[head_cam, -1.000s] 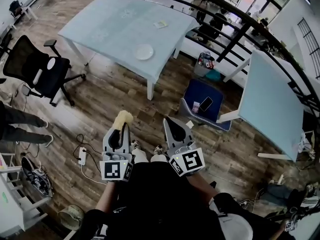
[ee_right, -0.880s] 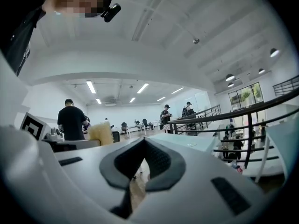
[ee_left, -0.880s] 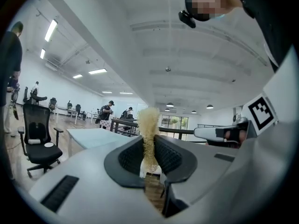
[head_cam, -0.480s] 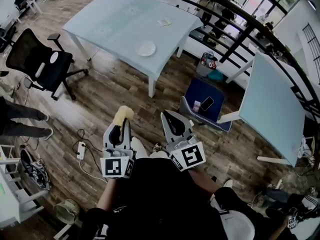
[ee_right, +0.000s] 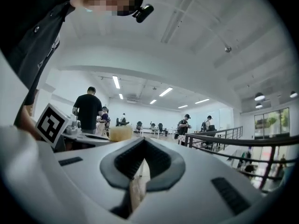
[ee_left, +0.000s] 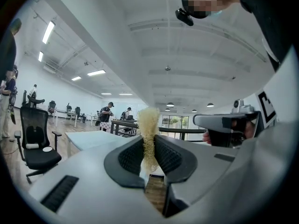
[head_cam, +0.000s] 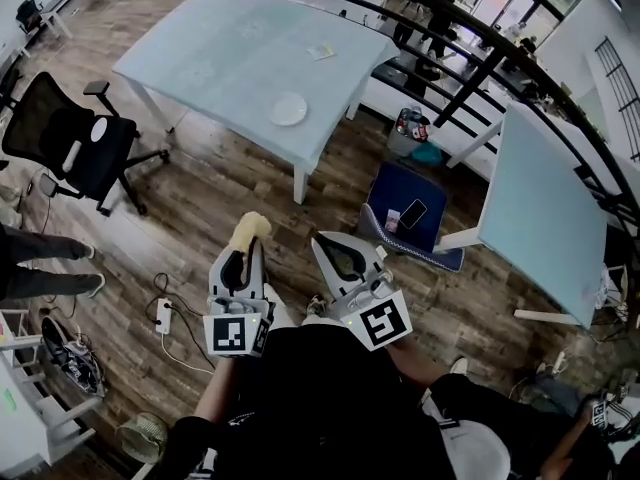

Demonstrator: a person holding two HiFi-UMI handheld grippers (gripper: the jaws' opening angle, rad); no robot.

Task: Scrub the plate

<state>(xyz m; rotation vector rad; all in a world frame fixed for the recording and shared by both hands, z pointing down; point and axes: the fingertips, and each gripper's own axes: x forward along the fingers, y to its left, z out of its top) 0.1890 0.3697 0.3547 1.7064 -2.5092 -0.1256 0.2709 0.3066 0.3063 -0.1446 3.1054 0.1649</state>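
Note:
A small white plate [head_cam: 288, 109] lies on the pale blue table [head_cam: 230, 48], far ahead of both grippers. My left gripper [head_cam: 245, 249] is held low in front of the person's body and is shut on a yellow scrubber [head_cam: 249, 231] that sticks out beyond its tips. In the left gripper view the scrubber [ee_left: 148, 125] stands pinched between the two dark pads of the left gripper [ee_left: 148, 143]. Beside it, my right gripper [head_cam: 323, 241] is shut with nothing in it; in its own view the right gripper [ee_right: 142, 142] has its tips together. Both are over the wooden floor.
A black office chair [head_cam: 60, 138] stands left of the table. A blue seat [head_cam: 410, 208] carrying a phone sits to the right, next to a second pale table [head_cam: 540, 198]. A dark railing [head_cam: 470, 58] runs behind. A power strip [head_cam: 165, 313] lies on the floor; a person's legs [head_cam: 40, 258] are at the left.
The head view has swayed a little. The right gripper has swung slightly left; the left gripper still holds the scrubber in the same place. The plate has not moved.

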